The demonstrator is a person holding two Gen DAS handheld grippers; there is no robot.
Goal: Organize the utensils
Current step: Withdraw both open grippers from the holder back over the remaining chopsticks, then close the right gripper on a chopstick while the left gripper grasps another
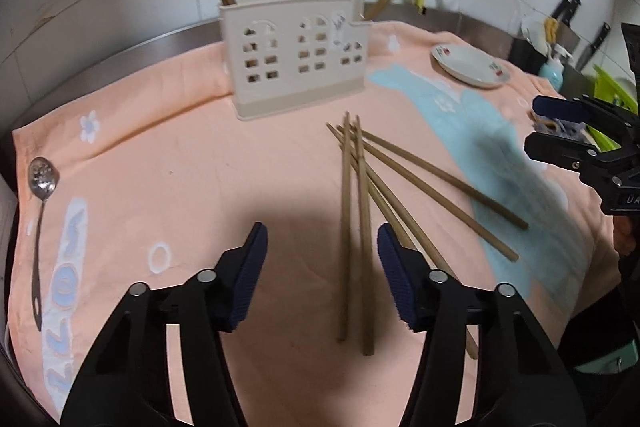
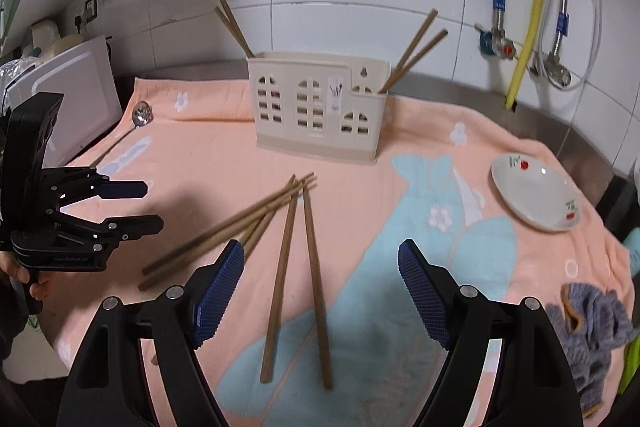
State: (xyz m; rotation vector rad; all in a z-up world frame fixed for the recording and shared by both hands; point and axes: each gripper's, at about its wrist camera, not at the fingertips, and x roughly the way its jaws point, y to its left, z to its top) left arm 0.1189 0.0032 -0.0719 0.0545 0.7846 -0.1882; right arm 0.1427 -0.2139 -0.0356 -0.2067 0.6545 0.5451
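While both the left gripper [image 1: 322,275] and right gripper [image 2: 320,291] hover with fingers apart, loose chopsticks [image 2: 288,267] fan across mid-worktop before the holder [image 2: 320,107].

Left gripper [image 1: 322,277] and right gripper [image 2: 321,291] (both empty), jaws apart.

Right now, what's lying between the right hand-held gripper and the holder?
Loose chopsticks on the towel lie between the right hand-held gripper and the holder, seen in its own view.

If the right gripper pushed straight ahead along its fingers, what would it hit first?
Likely the loose chopsticks lying between the open right gripper fingers on the towel; beyond them stands the utensil holder. Depth is uncertain.
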